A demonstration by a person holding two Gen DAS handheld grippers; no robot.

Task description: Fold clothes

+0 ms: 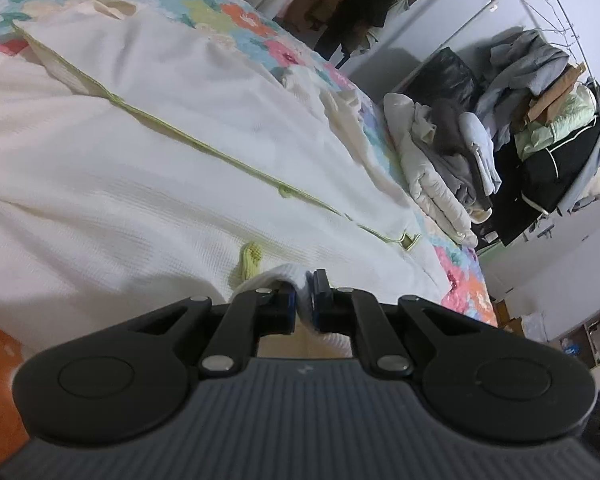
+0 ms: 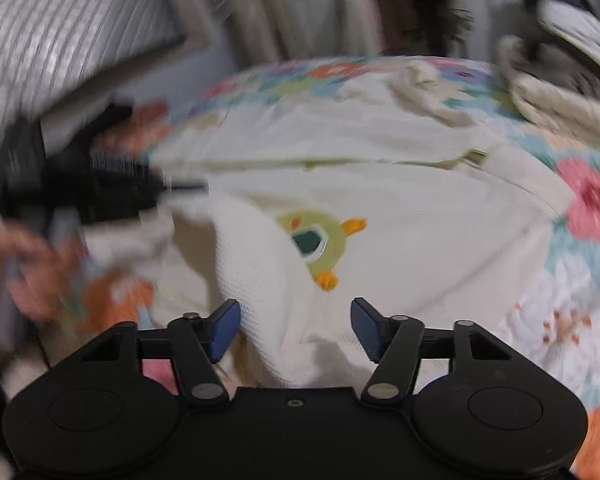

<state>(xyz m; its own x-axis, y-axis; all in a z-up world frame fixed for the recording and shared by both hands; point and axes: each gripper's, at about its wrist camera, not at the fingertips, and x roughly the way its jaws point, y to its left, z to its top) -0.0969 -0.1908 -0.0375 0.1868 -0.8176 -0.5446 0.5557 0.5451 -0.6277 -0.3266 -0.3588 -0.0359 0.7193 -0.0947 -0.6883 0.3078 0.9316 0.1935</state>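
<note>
Left gripper (image 1: 303,296) fingers clamped on a fold of the white garment (image 1: 172,152), at its near edge. Right gripper (image 2: 295,328) fingers spread wide, nothing between them, hovering over the garment's bird patch (image 2: 320,244). Garment lies spread on the floral bedspread (image 2: 588,208). Blurred at left, probably the left gripper.

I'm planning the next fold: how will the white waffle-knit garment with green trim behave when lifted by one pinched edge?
The white waffle-knit garment is probably floppy: it bunches where the left gripper pinches it. It likely drapes rather than holds shape, given its soft creases. The open right gripper could support it.
</note>
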